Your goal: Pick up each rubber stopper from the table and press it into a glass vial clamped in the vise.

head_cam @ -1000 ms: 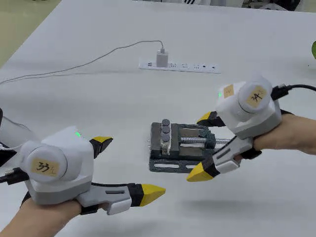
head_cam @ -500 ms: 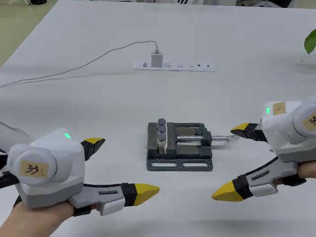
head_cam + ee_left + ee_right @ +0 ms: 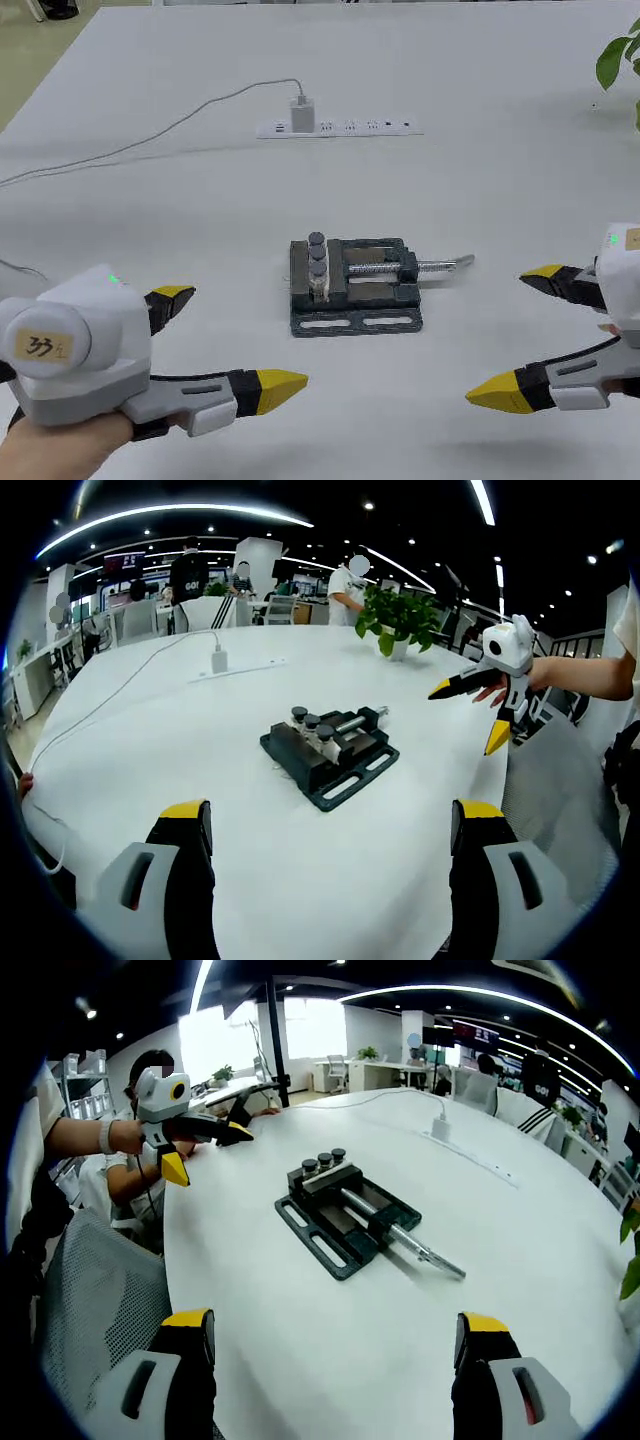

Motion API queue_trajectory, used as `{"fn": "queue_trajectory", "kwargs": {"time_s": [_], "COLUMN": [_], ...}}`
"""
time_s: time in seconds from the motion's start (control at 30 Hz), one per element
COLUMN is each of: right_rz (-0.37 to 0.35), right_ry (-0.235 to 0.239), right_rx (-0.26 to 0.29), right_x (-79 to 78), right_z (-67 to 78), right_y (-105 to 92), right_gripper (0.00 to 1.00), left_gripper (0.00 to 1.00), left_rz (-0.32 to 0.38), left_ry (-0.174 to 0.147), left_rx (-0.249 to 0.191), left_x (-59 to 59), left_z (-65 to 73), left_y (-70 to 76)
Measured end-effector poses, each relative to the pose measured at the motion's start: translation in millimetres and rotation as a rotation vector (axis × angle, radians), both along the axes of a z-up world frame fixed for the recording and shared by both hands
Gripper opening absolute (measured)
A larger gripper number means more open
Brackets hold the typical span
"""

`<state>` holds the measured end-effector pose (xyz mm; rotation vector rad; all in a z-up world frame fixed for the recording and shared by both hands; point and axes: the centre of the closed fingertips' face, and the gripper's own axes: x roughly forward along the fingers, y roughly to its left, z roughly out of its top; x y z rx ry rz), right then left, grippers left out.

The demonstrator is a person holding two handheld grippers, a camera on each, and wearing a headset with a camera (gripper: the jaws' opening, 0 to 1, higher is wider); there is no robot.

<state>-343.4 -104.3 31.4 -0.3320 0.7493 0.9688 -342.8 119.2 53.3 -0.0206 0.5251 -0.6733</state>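
The vise [image 3: 355, 290] sits on the counter [image 3: 480, 180] between my left claw [image 3: 235, 337] and my right claw [image 3: 504, 336], ahead of both and touching neither. Three vials [image 3: 320, 285] stand in a row in it, at the end nearer my left claw, each with a stopper [image 3: 317, 240] on top. Its screw handle [image 3: 445, 265] points toward my right claw. Well beyond the vise lies a power strip [image 3: 340, 128] with a charger [image 3: 302, 113] plugged in. A cable [image 3: 130, 150] runs off far beyond my left claw. A plant [image 3: 618, 58] stands far beyond my right claw.
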Motion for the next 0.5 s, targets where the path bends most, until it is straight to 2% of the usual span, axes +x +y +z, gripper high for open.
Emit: {"fn": "queue_trajectory", "kwargs": {"time_s": [0.13,0.5], "right_rz": [-0.012,-0.019], "right_ry": [-0.006,-0.001], "right_rx": [0.012,0.027], "right_x": [0.1,-5.0], "right_z": [1.7,0.2], "right_y": [-2.0,-4.1], "right_gripper": [0.99,0.99], "left_gripper": [0.99,0.99], "left_rz": [0.010,0.001], "left_ry": [0.007,0.024], "left_rx": [0.009,0.028], "left_x": [-2.6,-9.5], "left_z": [-0.8,-4.5], "left_y": [4.0,2.3]}}
